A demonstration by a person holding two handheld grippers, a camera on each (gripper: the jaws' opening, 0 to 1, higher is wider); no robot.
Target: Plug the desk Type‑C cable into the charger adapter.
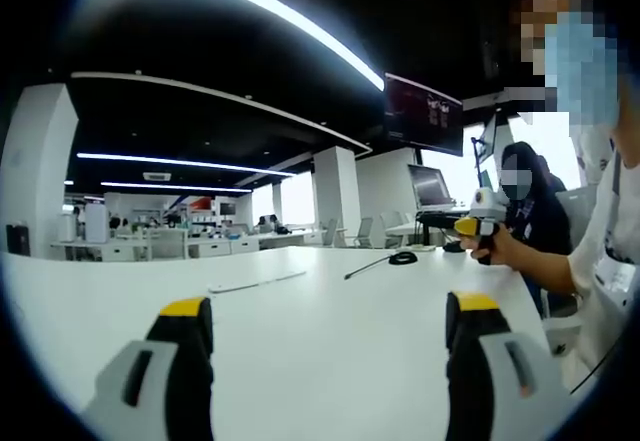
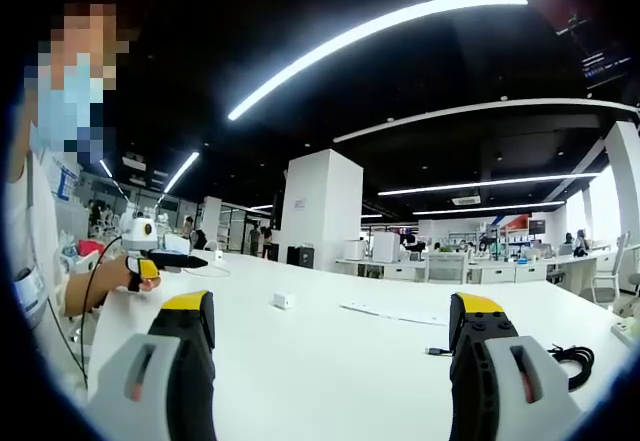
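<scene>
1. Open-plan office, dark ceiling crossed by long light strips, white pillars, rows of desks and chairs far back. A wall monitor (image 1: 423, 113) hangs high in the left gripper view, with a laptop (image 1: 430, 187) below it on a far desk.
2. Broad white table (image 1: 330, 331) runs under both grippers; its middle lies bare, so nothing stands between the grippers and the task things.
3. A person (image 1: 610, 251) stands at the table edge. A second, seated person (image 1: 530, 201) in dark clothes sits behind.
4. Left gripper (image 1: 330, 336): jaws wide apart, yellow-tipped, holding nothing, above the table.
5. Right gripper (image 2: 330, 331): jaws likewise spread, nothing between them. It also appears in the left gripper view, held in a hand (image 1: 497, 244) over the table's far side.
6. Black Type-C cable (image 2: 560, 353): coiled on the table just behind the right jaw, its plug end (image 2: 436, 351) lying free toward the middle.
7. Thin white strip (image 2: 395, 313) lies flat beyond the cable.
8. Charger adapter (image 2: 283, 301): small white block, alone on the table, well apart from the plug.
</scene>
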